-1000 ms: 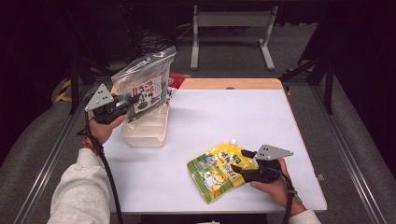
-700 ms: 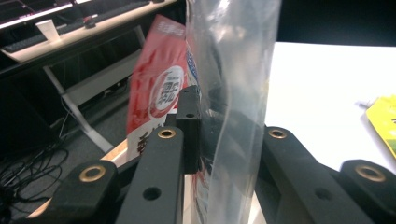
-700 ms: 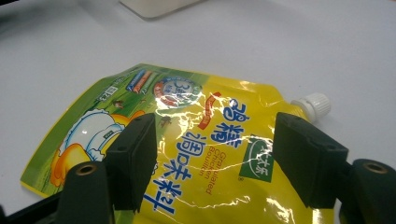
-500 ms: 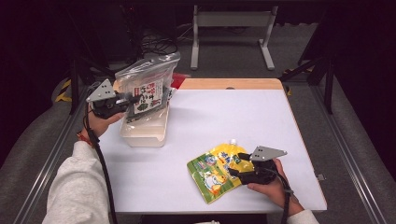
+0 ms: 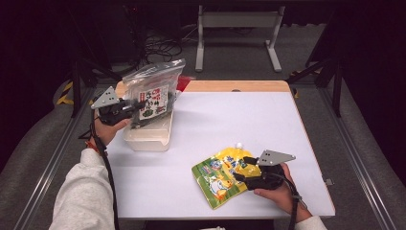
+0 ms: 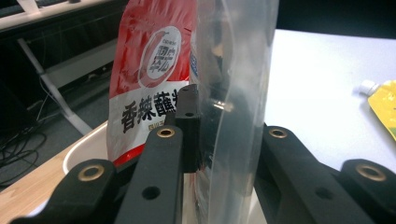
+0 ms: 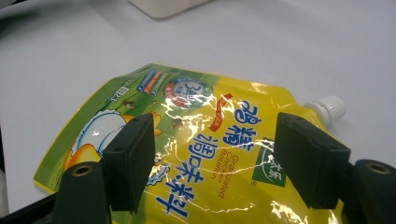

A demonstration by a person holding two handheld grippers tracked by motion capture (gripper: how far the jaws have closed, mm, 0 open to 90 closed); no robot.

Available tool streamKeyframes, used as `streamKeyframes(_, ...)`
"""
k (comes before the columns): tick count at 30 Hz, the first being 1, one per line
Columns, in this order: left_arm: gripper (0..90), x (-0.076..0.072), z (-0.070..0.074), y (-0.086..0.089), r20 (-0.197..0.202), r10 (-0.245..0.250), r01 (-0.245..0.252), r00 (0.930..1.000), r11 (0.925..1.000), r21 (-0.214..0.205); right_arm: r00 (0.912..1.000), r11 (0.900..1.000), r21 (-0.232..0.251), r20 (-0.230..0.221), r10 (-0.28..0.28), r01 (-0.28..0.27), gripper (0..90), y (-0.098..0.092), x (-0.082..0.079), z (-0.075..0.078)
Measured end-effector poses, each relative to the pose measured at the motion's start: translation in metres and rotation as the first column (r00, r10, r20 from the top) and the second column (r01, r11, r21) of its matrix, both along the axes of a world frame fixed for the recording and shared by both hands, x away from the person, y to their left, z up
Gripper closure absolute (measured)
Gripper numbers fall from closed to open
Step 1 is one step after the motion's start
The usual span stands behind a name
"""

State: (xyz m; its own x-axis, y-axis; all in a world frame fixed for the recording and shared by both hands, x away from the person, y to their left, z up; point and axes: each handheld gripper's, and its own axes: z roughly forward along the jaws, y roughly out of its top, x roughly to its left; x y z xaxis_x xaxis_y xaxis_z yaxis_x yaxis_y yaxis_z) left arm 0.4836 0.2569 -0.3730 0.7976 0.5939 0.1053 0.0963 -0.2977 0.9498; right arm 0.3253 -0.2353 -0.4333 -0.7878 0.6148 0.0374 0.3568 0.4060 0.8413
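From above, the left gripper [image 5: 136,106] at the table's [image 5: 249,120] far left corner is clamped on a clear bag [image 5: 154,93] with a red-and-white label, holding it upright over a pale plastic tub [image 5: 148,138] just beside the hand. Near the front edge, the right gripper [image 5: 241,171] rests over a yellow-and-green spouted pouch [image 5: 218,177] lying flat on the white top, well apart from the bag. Along the left gripper [image 6: 212,135], the jaws pinch the clear bag [image 6: 233,93] narrowly, its red packet [image 6: 149,79] standing inside with the tub's rim [image 6: 86,144] below. Along the right gripper [image 7: 217,163], the jaws stand wide, one on each side above the pouch [image 7: 196,154], not squeezing it; its white cap [image 7: 329,109] points away to the right.
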Motion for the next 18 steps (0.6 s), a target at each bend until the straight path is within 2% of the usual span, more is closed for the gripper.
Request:
streamKeyframes(5,75.5,0.0,-0.007,0.001,-0.014,-0.005,0.004,0.9999,0.9999,-0.015,1.0,1.0,-0.007,0.001,0.004,-0.004,29.6,0.001,-0.001,0.0)
streamKeyframes(6,75.7,-0.001,-0.009,0.001,-0.011,0.009,-0.009,0.9999,0.9999,-0.013,1.0,1.0,-0.007,-0.001,0.006,-0.006,30.0,0.001,0.0,0.0)
streamKeyframes(7,76.0,-0.001,-0.01,-0.001,-0.023,0.015,-0.015,0.9996,0.9999,0.006,1.0,0.9999,-0.009,-0.002,0.007,-0.007,30.0,0.001,-0.001,-0.001)
streamKeyframes(8,76.6,-0.001,-0.012,-0.003,-0.014,0.013,-0.013,0.9998,0.9998,0.012,1.0,0.9999,-0.01,0.0,0.009,-0.009,30.0,0.001,-0.001,0.0)
streamKeyframes(16,77.4,-0.002,-0.02,-0.002,-0.012,-0.017,0.017,0.9998,0.9989,-0.044,0.9999,0.9998,-0.014,-0.004,0.015,-0.015,29.8,0.002,0.0,-0.002)
streamKeyframes(18,77.3,-0.003,-0.02,-0.002,-0.018,-0.014,0.014,0.9997,0.9991,-0.04,0.9998,0.9997,-0.018,-0.003,0.018,-0.018,29.6,0.003,-0.001,-0.002)
